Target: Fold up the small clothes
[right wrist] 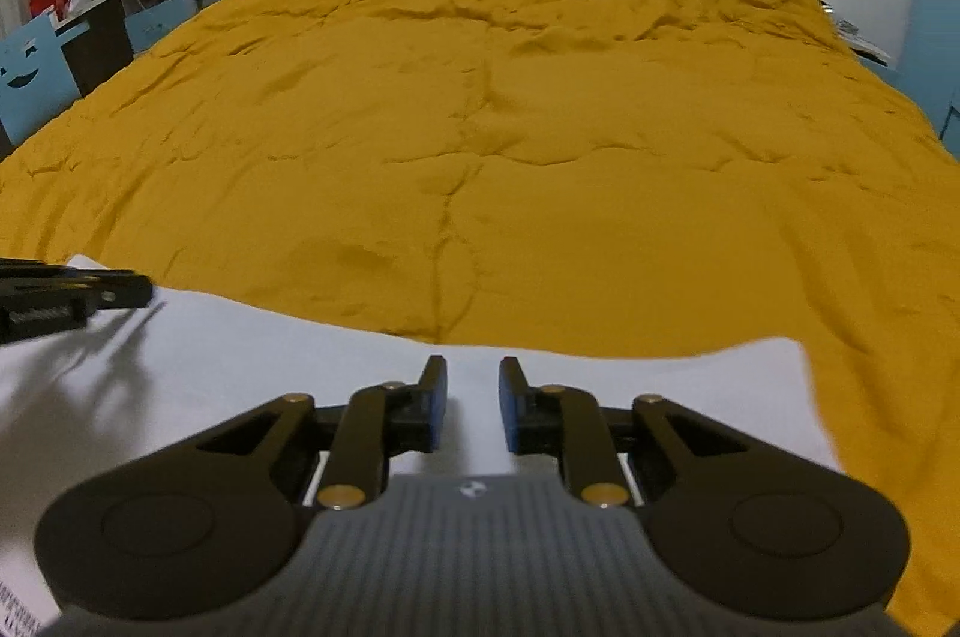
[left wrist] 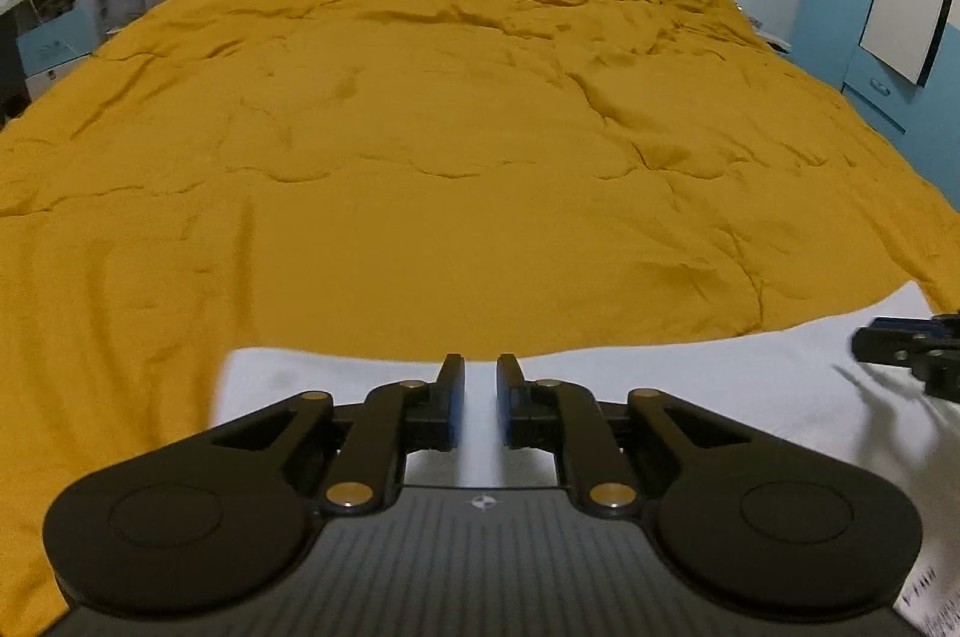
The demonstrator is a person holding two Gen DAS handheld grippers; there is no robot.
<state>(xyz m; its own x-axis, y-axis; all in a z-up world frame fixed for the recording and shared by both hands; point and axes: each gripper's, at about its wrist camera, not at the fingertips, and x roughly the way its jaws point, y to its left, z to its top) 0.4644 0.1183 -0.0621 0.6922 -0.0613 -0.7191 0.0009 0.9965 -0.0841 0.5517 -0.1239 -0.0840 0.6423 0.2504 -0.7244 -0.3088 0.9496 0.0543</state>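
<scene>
1 white garment [left wrist: 660,373] is laid flat on the near edge of the mustard duvet [left wrist: 450,127]. Left gripper [left wrist: 480,397] and right gripper [right wrist: 474,397] are held over it, jaws parted, nothing pinched. Fabric is judged thin, light and limp; far corners should be pinched, since a mid-panel grab would likely bunch it.

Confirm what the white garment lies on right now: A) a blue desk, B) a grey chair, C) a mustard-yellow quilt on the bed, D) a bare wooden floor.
C: the white garment lies flat on the mustard-yellow quilt that covers the bed, with the left gripper and right gripper both open above it.
</scene>
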